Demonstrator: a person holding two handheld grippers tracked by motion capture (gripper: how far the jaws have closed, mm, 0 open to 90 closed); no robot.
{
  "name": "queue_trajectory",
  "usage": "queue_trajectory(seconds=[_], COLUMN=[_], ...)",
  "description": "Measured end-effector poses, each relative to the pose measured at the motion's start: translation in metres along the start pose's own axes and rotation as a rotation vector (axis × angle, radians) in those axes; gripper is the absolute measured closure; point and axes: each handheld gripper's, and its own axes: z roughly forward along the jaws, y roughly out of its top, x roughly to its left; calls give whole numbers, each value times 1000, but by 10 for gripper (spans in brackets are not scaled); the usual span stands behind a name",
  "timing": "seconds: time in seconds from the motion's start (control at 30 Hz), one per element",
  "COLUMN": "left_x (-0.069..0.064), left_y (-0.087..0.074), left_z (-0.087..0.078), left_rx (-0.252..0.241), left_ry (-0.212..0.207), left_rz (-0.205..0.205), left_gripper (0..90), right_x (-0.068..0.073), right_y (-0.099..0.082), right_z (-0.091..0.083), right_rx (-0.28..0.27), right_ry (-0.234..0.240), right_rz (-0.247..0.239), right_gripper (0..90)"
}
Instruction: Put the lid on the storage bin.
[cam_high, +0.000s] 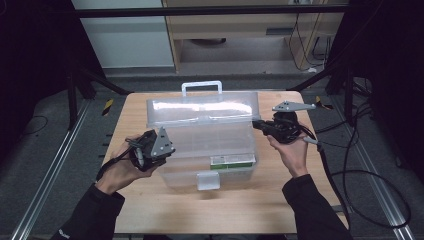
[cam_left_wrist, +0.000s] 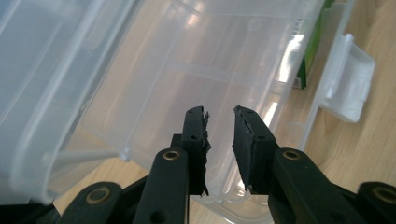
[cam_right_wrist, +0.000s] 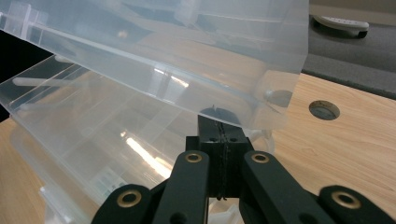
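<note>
Now clear box (cam_high: 210, 145) between grippers, left gripper (cam_left_wrist: 219, 149) jaws parted, right gripper (cam_right_wrist: 219, 140) jaws clenched empty under lid (cam_right_wrist: 177, 51)

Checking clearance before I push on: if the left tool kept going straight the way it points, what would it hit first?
Most likely the clear plastic box: the left tool points at its see-through side wall just ahead, jaws apart with nothing between them. Depth is hard to judge.

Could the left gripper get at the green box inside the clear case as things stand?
Probably yes. The lid stands raised, so the clear case is open on top, and the left gripper, jaws apart and empty, sits at its left rim. The green box lies uncovered at the far front corner.
</note>
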Motion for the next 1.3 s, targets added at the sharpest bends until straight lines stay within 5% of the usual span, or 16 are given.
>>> queue_trajectory(seconds=[0.4, 0.63, 1.3], left_x=[16, 22, 11], left_y=[-34, -48, -70], left_z=[-4, -2, 6], left_rx=[-89, -117, -112], left_ry=[97, 128, 110], left_rz=[-260, -379, -432], left_gripper=[828, 841, 853], right_x=[2, 3, 2], right_y=[-2, -7, -36], right_z=[-2, -3, -5], right_rx=[3, 13, 78], right_ry=[6, 8, -32], right_rz=[-11, -14, -45], right_gripper=[900, 900, 900])
